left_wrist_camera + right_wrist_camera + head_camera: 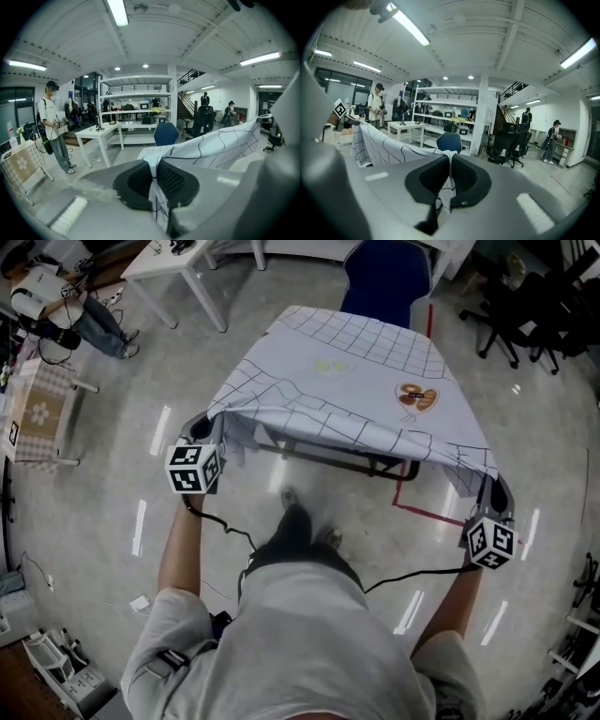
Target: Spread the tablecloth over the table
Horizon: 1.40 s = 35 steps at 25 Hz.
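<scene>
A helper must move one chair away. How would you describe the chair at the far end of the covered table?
Find the table in mid-floor, draped in a white grid-lined tablecloth. At its far end, opposite the person, stands the blue chair. It is the only blue seat; the other chairs, off to the right, are black.

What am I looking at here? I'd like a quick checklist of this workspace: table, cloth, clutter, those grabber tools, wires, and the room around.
Surface: table nearly all covered; only its dark near underside shows.
Job's things: grid-patterned tablecloth draped over the top, its near edge held up and sagging between the grippers.
Clutter: nothing seen loose; a brown motif looks printed on the cloth.
Grippers: left gripper and right gripper each shut on a near corner.
Cables: a black cable runs from each gripper to the person's waist.
Surroundings: blue chair, white table, bystander, red floor tape.
</scene>
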Tool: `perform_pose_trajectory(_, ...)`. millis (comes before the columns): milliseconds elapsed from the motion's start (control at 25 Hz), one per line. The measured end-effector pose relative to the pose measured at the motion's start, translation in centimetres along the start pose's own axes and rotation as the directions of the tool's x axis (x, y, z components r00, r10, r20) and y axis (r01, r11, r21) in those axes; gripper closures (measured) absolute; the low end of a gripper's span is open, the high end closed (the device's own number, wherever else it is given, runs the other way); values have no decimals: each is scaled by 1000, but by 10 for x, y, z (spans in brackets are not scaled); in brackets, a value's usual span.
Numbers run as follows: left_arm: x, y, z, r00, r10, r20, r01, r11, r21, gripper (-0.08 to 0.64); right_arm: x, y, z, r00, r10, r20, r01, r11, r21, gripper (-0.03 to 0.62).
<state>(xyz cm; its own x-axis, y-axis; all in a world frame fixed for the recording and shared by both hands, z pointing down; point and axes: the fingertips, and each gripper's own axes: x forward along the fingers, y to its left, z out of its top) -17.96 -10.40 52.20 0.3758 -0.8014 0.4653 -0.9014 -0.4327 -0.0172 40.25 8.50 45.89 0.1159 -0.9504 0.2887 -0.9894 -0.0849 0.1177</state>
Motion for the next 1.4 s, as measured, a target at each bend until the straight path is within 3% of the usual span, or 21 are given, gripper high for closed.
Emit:
perform_pose_trajectory(320,-22,-2,19,999,8,45,-8,1000,2,536,-29,0,21,999,28,39,-27,999,-23,583)
perform_pose_trajectory(840,-56,-11,-14,1000,-2,-8,2,1000,5,535,-65,7,13,995,95,39,-95,995,-15,580)
perform_pose_trajectory(1080,-45,-26,-38,997,20,-75,-20,1000,8,535,-63,-1,-9,992,123,-13,-124,992,-14,581)
perform_pose_trajectory(1400,-30,-24,-107,979,22,-203,-28,999,-28,535,-46,35,-81,981,137,-136,-130,990,60,581)
